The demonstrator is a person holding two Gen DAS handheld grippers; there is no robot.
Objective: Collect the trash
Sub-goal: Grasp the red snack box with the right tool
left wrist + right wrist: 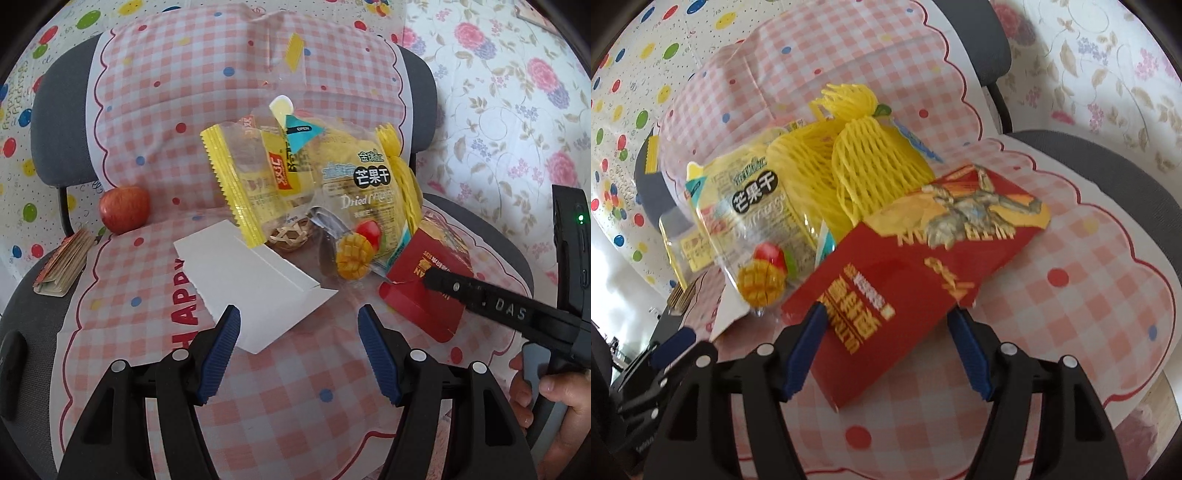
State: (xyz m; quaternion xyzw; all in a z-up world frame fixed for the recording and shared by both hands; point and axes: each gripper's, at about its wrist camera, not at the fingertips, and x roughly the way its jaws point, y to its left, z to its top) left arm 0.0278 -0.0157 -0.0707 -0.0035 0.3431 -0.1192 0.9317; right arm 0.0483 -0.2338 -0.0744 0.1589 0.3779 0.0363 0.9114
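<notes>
Tongs on the right point(886, 325) stand wide apart around the near end of a flat red cardboard snack carton point(912, 266); its edges sit between the blue ribbed pads, but I cannot tell whether they press it yet. Left tongs point(299, 328) gape as wide and hold nothing, hovering over the near corner of a white folded card sheet point(251, 288).

Just past the carton lies the rest of the litter, heaped together on the seat of a grey office chair point(476, 229) draped with a pink gingham plastic cloth point(295, 398): a glossy clear-and-yellow dried-mango pouch point(753, 229), crinkled and limp; a yellow foam fruit net point(857, 162), springy and open-meshed, resting on the pouch and touching the carton's far end; and a yellow saw-edged clear snack wrapper point(240, 184) leaning on the pouch.

Judged from this, collecting has barely begun: no bin or bag shows, and every scrap lies on the cloth. Off to the left, well apart from the pile, sit a red apple point(125, 208) and a worn small booklet point(64, 266), probably not trash.
</notes>
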